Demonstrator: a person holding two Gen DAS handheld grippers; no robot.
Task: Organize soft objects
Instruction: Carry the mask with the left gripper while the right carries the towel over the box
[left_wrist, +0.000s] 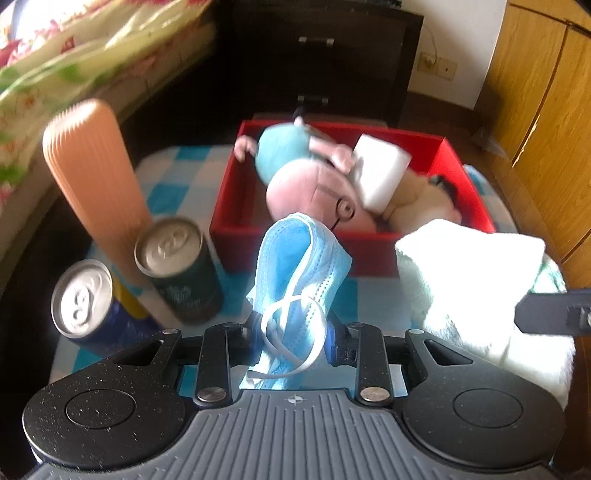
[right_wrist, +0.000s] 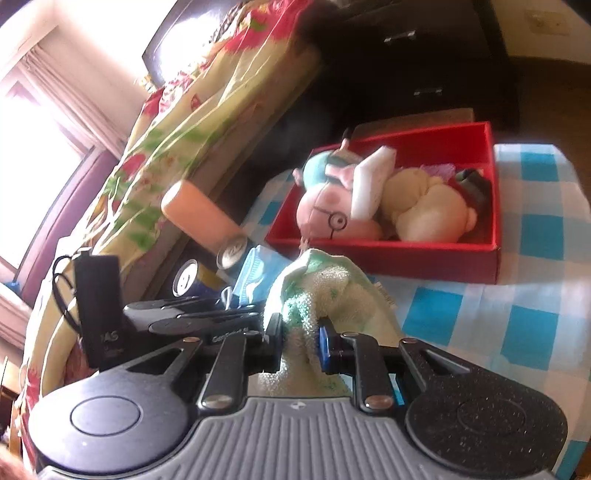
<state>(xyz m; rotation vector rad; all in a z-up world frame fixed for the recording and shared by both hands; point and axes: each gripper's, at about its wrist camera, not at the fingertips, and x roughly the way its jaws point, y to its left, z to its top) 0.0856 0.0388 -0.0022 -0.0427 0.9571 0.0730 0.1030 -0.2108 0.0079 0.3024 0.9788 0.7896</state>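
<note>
My left gripper (left_wrist: 291, 332) is shut on a blue face mask (left_wrist: 299, 258), which stands up crumpled between the pads, ear loops dangling. My right gripper (right_wrist: 301, 339) is shut on a pale green and white towel (right_wrist: 332, 291), bunched above its fingers. The towel (left_wrist: 469, 280) also shows at the right of the left wrist view. Both bundles hang just in front of a red box (right_wrist: 406, 258). The box holds a pink plush pig with glasses (right_wrist: 332, 214), a white block (left_wrist: 380, 173) and a cream plush toy (right_wrist: 424, 214).
Two drink cans (left_wrist: 81, 299) (left_wrist: 177, 266) and a tall orange ribbed bottle (left_wrist: 92, 166) stand left of the box on the blue-and-white checked cloth (right_wrist: 517, 314). A floral-covered bed (right_wrist: 184, 122) lies to the left, a dark drawer cabinet (left_wrist: 317, 62) behind, wooden doors (left_wrist: 546, 110) at right.
</note>
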